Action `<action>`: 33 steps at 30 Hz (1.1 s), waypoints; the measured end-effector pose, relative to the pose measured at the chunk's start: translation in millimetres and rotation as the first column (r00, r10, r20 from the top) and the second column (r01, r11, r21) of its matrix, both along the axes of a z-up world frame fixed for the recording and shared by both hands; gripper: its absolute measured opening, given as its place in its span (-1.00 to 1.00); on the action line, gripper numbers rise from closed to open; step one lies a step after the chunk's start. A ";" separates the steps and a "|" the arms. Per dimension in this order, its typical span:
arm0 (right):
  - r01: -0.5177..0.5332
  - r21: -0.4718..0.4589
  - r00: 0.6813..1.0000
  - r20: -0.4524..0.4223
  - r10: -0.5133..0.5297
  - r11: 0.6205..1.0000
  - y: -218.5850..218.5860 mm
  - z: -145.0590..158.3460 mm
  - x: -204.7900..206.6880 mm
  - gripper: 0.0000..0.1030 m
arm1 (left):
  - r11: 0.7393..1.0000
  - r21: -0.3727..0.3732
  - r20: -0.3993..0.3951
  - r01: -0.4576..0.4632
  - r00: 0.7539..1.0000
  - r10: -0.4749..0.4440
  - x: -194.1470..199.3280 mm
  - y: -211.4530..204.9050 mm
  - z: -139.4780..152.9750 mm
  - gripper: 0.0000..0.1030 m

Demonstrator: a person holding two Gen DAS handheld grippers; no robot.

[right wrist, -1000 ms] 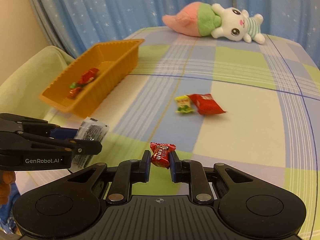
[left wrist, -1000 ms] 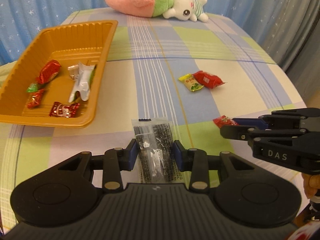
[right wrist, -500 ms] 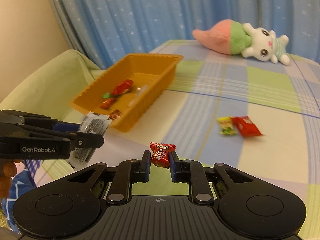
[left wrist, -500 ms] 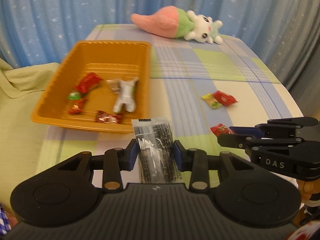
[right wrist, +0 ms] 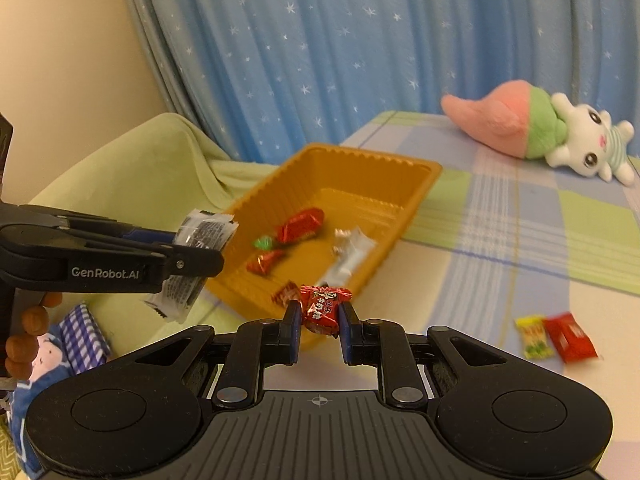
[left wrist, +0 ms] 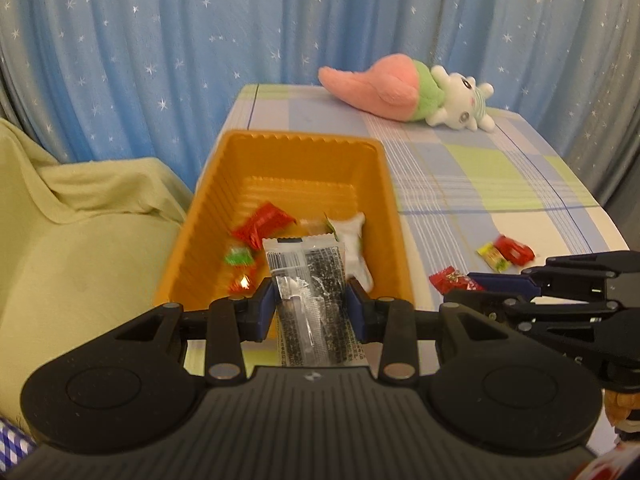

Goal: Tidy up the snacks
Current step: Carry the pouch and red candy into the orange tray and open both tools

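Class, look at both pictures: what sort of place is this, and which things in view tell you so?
Probably a home room, perhaps a child's bedroom: a star-printed blue curtain, a plush toy on the checked tablecloth, and an orange tray of snacks.

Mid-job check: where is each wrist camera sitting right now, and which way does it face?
Left wrist: behind the left gripper, looking along its fingers into the orange tray; it holds the black packet, with the right gripper at right.
Right wrist: behind the right gripper holding the red candy, facing the tray's near corner; left gripper and the person's fingers at left.
Shared: tray, plush toy, both grippers.
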State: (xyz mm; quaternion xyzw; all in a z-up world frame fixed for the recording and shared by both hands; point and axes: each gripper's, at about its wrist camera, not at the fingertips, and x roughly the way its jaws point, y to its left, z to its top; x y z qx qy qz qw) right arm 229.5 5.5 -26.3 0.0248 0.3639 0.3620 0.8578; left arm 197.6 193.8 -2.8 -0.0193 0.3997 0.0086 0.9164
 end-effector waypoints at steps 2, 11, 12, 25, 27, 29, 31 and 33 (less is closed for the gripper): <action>0.007 0.003 1.000 0.004 -0.007 1.000 7.9 1.3 7.3 -0.61 | 1.000 0.002 0.007 0.010 1.000 -0.010 9.5 6.2 2.0 -0.33; 0.051 -0.011 0.999 -0.007 -0.051 0.999 33.3 -3.3 34.7 -0.61 | 0.998 0.004 0.011 0.065 0.998 -0.065 49.2 22.3 -1.6 -0.33; 0.056 -0.016 0.998 -0.007 -0.057 0.998 35.8 -4.1 36.9 -0.61 | 0.998 0.003 0.007 0.071 0.997 -0.071 53.1 23.6 -3.7 -0.33; 0.119 -0.053 0.993 -0.016 -0.120 0.992 45.7 -9.5 54.4 -0.61 | 0.994 -0.009 -0.071 0.111 0.991 -0.111 95.3 32.7 -39.8 -0.33; 0.125 -0.057 0.992 -0.019 -0.126 0.991 45.6 -10.3 55.4 -0.61 | 0.993 -0.012 -0.080 0.115 0.990 -0.116 99.0 33.7 -44.4 -0.33; 0.133 -0.060 0.991 -0.022 -0.134 0.989 44.7 -10.8 56.3 -0.61 | 0.993 -0.014 -0.091 0.119 0.989 -0.119 102.6 34.3 -49.0 -0.33; 0.139 -0.061 0.990 -0.024 -0.141 0.988 44.5 -11.2 56.9 -0.61 | 0.992 -0.015 -0.101 0.122 0.987 -0.123 105.4 34.9 -53.3 -0.33; 0.144 -0.063 0.989 -0.025 -0.145 0.988 45.3 -11.2 57.5 -0.61 | 0.992 -0.017 -0.109 0.127 0.986 -0.128 107.8 35.6 -57.3 -0.33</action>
